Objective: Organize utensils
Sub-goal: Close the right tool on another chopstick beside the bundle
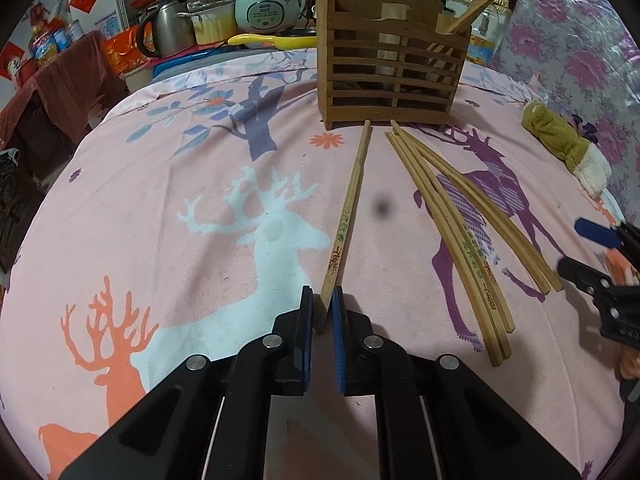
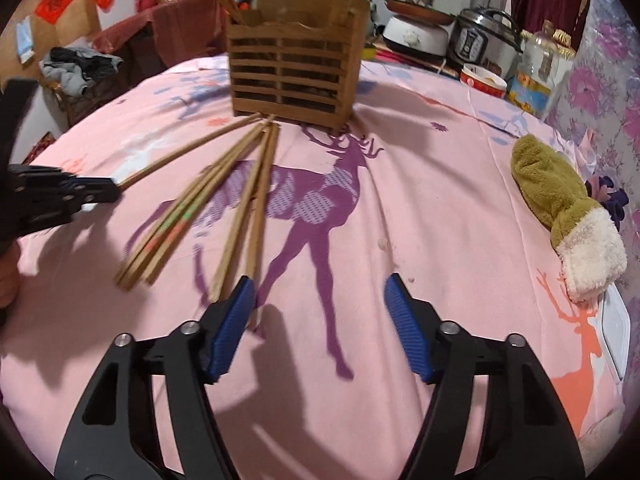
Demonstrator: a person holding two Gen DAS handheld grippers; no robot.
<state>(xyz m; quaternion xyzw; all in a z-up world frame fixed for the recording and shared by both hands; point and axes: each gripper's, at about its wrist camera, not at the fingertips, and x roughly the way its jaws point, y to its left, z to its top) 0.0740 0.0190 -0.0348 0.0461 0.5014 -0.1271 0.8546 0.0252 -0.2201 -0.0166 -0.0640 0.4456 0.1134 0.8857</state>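
A slatted wooden utensil holder (image 1: 394, 68) stands at the far side of the pink deer-print cloth, with chopsticks inside it; it also shows in the right wrist view (image 2: 290, 68). My left gripper (image 1: 322, 300) is shut on the near end of a single chopstick (image 1: 348, 208) that points toward the holder. Several loose chopsticks (image 1: 460, 224) lie to its right. My right gripper (image 2: 320, 292) is open and empty, its left pad beside the near ends of the loose chopsticks (image 2: 236, 204). The left gripper shows at the left edge (image 2: 92, 196) of the right wrist view.
A green and white plush mitten (image 2: 560, 208) lies at the right of the cloth. Rice cookers (image 1: 266, 4), a kettle (image 1: 168, 28) and pots crowd the back. A floral wall covering (image 1: 580, 40) stands at the right. The cloth drops off at the left edge.
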